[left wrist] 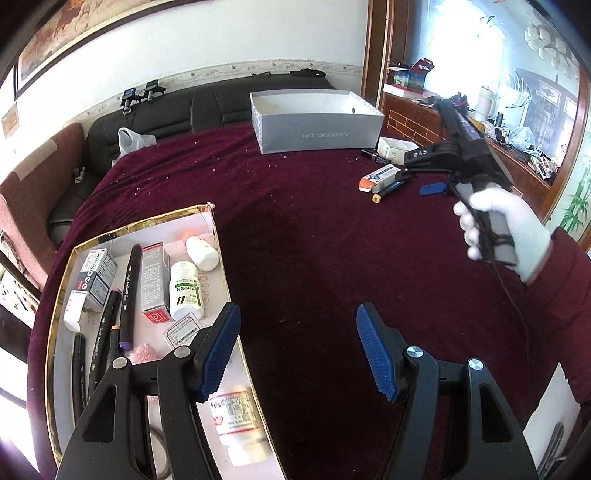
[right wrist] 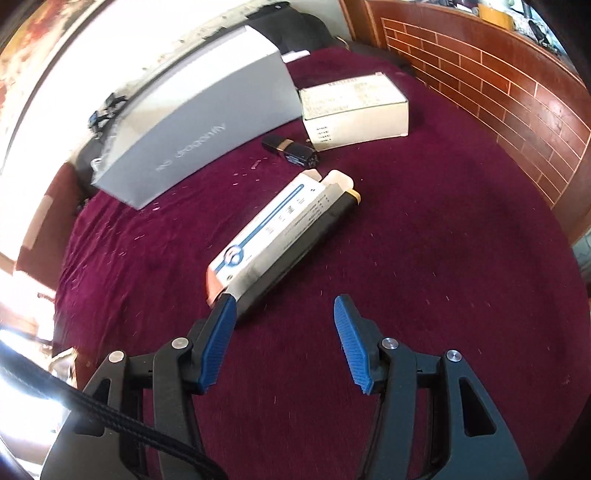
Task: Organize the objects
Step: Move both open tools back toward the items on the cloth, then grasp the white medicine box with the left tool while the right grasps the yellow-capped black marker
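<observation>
Right hand-held gripper (right wrist: pixel 284 341) agape; gold-rimmed tray (left wrist: pixel 59 295) solely left-view.

I see a maroon cloth (right wrist: pixel 406 258) flecked with pale crumbs, and a grey shoebox (left wrist: pixel 317 133). My pads (right wrist: pixel 216 343) are ribbed blue. The long carton (right wrist: pixel 273 229) is white with a blue stripe and an orange end; the tray (left wrist: pixel 133 226) has a gold rim.

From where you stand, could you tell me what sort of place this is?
Probably a lived-in home room: a dark sofa behind the maroon-covered surface, a framed painting on the wall, and a cluttered wooden cabinet.
</observation>
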{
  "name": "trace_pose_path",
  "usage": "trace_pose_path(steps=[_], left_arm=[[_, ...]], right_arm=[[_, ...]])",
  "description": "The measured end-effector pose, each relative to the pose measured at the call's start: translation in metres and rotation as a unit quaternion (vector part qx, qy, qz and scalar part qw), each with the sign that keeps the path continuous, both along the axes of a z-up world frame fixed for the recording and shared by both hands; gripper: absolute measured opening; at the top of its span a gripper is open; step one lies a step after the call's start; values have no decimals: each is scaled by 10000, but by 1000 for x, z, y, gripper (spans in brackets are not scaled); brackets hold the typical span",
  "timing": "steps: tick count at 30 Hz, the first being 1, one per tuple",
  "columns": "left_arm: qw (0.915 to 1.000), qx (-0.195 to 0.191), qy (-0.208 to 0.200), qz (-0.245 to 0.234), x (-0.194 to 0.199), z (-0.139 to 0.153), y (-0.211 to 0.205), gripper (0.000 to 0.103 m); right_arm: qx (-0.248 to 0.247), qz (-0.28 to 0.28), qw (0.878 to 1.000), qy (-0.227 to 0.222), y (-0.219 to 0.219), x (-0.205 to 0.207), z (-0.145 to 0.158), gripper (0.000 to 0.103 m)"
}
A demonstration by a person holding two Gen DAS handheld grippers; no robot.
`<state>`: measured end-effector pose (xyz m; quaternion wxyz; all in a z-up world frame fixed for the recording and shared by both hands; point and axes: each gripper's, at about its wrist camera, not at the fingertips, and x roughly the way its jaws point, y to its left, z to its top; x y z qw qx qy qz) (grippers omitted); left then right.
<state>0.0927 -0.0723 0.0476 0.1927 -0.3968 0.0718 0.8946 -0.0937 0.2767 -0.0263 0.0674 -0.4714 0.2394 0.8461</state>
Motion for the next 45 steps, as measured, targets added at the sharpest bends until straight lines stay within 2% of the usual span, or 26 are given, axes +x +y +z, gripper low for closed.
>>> trace_pose_path(steps=[7, 12, 16, 18, 22, 26, 28, 32, 41, 45], left_arm=[[9999, 38, -141, 82, -11, -9, -6, 59], [9999, -44, -128, 77, -16, -8, -3, 59], [9998, -182, -16, -23, -22, -1, 10, 59], [9994, -309, 81, -100, -29, 2, 20, 59], [9958, -604, 410, -560, -53, 12, 56, 59], [9850, -856, 935, -1168, -91, 16, 98, 59], [9798, -1027, 971, -1416, -110, 11, 125, 59], [9713, -1398, 846, -1727, -151, -2, 171, 59], [9673, -1156, 233, -2244, -225, -24, 229, 59], [9644, -1235, -41, -2337, -248, -44, 246, 59]], right_arm=[[646, -56, 9971, -388, -10, -32, -11, 53], [1061, -45, 9927, -577, -20, -48, -17, 28], [1232, 79, 9912, -467, -20, -39, -17, 20], [1130, 142, 9925, -438, -12, -28, -17, 12], [953, 255, 9946, -310, 8, 14, -19, 12], [667, 361, 9971, -23, 25, 61, -21, 12], [425, 405, 9982, 100, 34, 74, -22, 12], [27, 472, 9985, 286, 41, 83, -23, 12], [-547, 482, 9959, 534, 40, 71, -32, 12], [-708, 481, 9948, 553, 43, 71, -32, 12]])
